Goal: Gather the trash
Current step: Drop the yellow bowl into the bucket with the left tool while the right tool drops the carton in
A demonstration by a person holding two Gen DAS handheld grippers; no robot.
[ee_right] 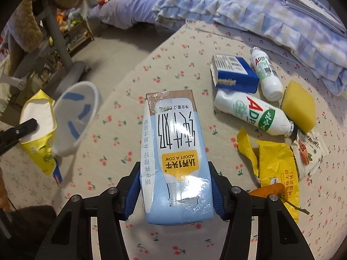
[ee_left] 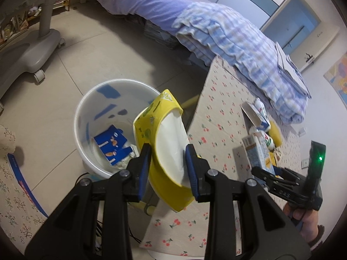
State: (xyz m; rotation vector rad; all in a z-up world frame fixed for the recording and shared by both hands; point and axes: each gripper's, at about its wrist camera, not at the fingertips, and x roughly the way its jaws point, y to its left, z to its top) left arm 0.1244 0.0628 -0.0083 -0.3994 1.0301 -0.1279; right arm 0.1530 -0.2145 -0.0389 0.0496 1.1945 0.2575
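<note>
Two tools are loaded: a limp yellow wrapper (ee_left: 167, 151) pinched in the left tool (ee_left: 168, 162) beside the bin (ee_left: 86, 112) at nine o'clock; a light, crushable milk carton (ee_right: 173, 162) clamped mid-body by the right tool (ee_right: 175, 192) above the bench (ee_right: 130, 82).

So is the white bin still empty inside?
No, a blue box already lies at the bottom of the white bin.
</note>
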